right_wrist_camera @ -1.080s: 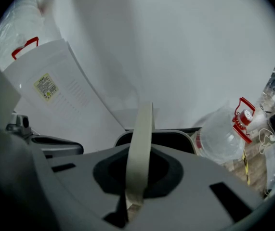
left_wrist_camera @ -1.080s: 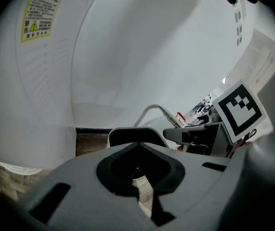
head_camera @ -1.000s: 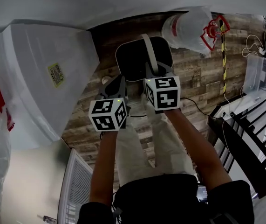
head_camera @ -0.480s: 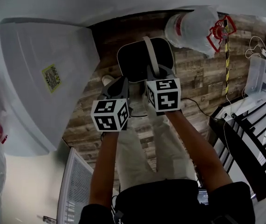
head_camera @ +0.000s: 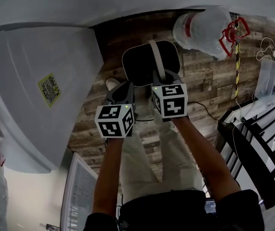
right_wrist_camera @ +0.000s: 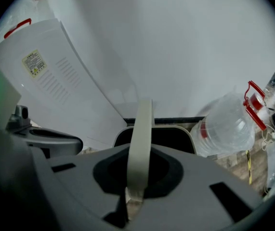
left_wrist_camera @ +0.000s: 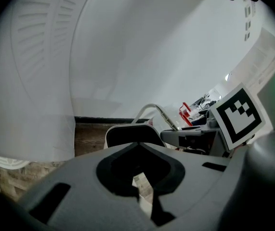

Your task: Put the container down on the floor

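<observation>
A black container with a pale rim and a pale arched handle hangs over the wood-look floor, in front of the person's legs. My right gripper is shut on the handle; in the right gripper view the handle strap runs up from between the jaws to the container. To the left of the container, my left gripper has its jaws together and nothing between them. From there the container shows ahead, with the right gripper beside it.
A large white appliance fills the left. A big clear water bottle with a red handle lies on the floor behind the container. A clear plastic box, cables and a black rack stand at the right. A white grille is at the lower left.
Both grippers and the hanging container have sunk a little toward the floor. The right gripper's hold on the handle is the same.
</observation>
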